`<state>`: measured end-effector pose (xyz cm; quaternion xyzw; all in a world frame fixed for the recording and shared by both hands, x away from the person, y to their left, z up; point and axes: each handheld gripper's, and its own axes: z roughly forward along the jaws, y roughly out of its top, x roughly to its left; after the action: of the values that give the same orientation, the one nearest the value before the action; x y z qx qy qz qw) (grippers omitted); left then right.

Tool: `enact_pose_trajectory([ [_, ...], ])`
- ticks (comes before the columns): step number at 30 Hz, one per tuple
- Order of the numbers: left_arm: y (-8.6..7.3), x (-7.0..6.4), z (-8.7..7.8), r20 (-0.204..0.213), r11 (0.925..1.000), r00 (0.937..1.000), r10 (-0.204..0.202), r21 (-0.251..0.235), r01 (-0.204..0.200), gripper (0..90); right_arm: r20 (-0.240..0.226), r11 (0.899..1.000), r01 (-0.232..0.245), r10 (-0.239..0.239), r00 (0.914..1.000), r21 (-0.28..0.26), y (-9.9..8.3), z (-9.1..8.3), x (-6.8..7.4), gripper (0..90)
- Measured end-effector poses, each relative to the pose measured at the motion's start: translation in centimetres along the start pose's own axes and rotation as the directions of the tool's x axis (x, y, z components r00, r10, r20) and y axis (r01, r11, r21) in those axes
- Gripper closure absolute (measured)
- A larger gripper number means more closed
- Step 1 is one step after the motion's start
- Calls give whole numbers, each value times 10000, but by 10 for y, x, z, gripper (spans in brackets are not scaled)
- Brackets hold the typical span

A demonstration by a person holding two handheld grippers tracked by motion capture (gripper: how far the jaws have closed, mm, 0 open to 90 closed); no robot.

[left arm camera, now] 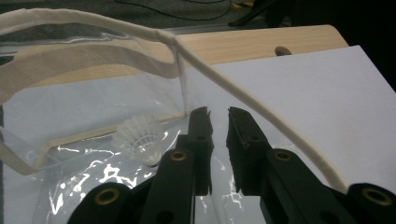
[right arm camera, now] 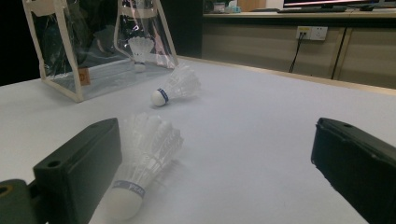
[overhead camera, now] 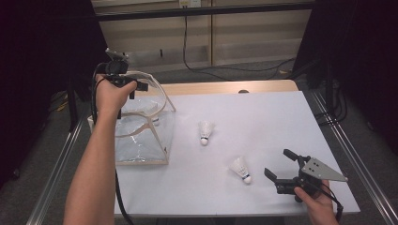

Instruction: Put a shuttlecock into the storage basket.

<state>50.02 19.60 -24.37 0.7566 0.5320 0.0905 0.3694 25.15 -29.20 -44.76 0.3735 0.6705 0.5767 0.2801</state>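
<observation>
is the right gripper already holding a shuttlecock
No, the right gripper is wide open, and the nearest shuttlecock lies loose on the table beside it.

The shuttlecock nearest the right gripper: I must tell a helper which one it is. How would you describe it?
On the white table, look right of the clear bag. Two shuttlecocks lie in the open; this shuttlecock lies just before the open right gripper, nearer the person than the other shuttlecock.
</observation>
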Motion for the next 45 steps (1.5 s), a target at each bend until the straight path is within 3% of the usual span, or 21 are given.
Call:
enact_pose_trajectory([
  [8, -3, -10, -6, 438, 9999, 9990, 102, 9, -103, 739, 52, 10000, -23, 23, 10000, -9, 0, 0, 0, 14],
  [11, -4, -12, -9, 820, 9999, 9966, 48, -97, -40, 698, 58, 10000, -9, 9, 10000, 3, 0, 0, 0, 15],
  [20, -7, -22, -18, 1340, 9995, 9908, 196, -265, -162, 603, 60, 10000, -12, 12, 10000, 6, 0, 0, 0, 14],
  [22, -7, -22, -20, 1328, 9992, 9906, 330, -250, -300, 586, 67, 10000, -1, 1, 10000, 2, 0, 0, 0, 14],
  [27, -6, -22, -25, 1031, 9996, 9944, 210, -223, -188, 544, 49, 10000, -14, 14, 10000, 11, 0, 0, 0, 15],
  [35, -4, -27, -30, 880, 9985, 9947, 539, -156, -527, 480, 31, 10000, 11, -11, 10000, 3, 0, 0, 0, 14],
  [45, -7, -43, -33, 1305, 9956, 9871, 931, -183, -914, 367, 26, 10000, -8, 8, 10000, 8, 0, 0, 0, 14],
])
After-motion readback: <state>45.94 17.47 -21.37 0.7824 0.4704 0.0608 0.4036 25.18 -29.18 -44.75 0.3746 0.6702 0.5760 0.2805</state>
